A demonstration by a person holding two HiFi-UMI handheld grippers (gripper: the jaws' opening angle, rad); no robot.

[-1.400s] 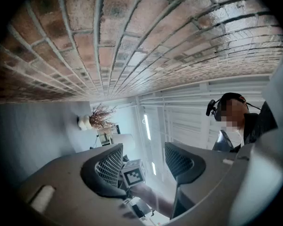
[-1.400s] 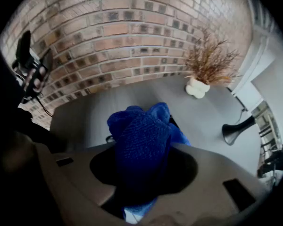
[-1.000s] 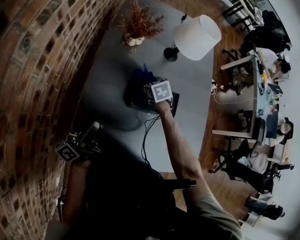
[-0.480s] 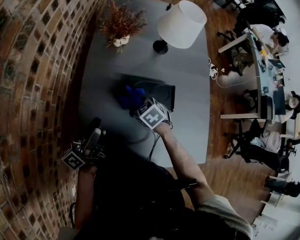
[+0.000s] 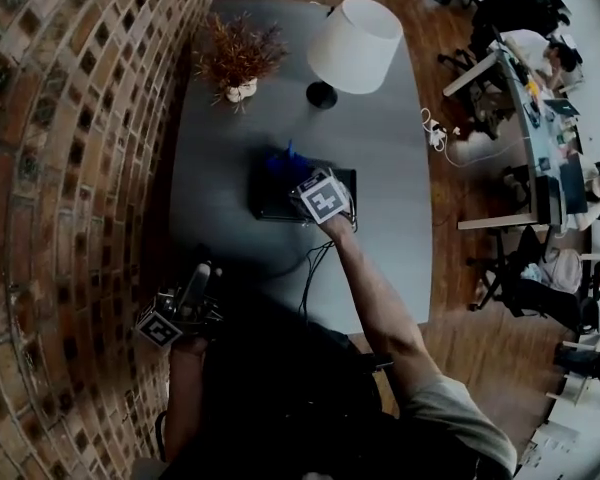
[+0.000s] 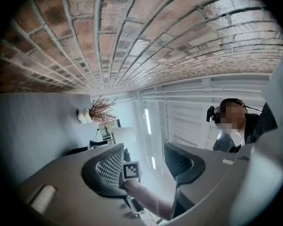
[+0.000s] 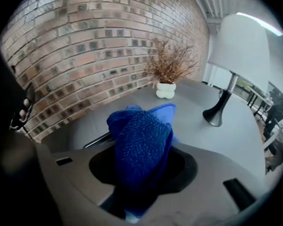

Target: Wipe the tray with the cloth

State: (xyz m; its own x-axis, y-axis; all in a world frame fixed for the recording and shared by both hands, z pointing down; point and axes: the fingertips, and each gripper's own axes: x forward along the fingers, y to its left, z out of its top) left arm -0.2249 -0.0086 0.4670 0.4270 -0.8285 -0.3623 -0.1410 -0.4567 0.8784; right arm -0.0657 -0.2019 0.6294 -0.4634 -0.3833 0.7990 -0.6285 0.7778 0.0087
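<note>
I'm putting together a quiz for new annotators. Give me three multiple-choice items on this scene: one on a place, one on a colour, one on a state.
1. Where does the flat black rectangular tray lie?
A on top of the grey table; B under it; C off to its side.
2. What colour is the knitted cloth?
A red; B white; C blue.
3. How is the right claw?
A open and empty; B shut on the cloth; C shut and empty.

Key:
1 A: the head view shows the tray on the tabletop.
2 C: the cloth is plainly blue in the right gripper view.
3 B: the cloth is bunched between the claw's jaws.
</note>
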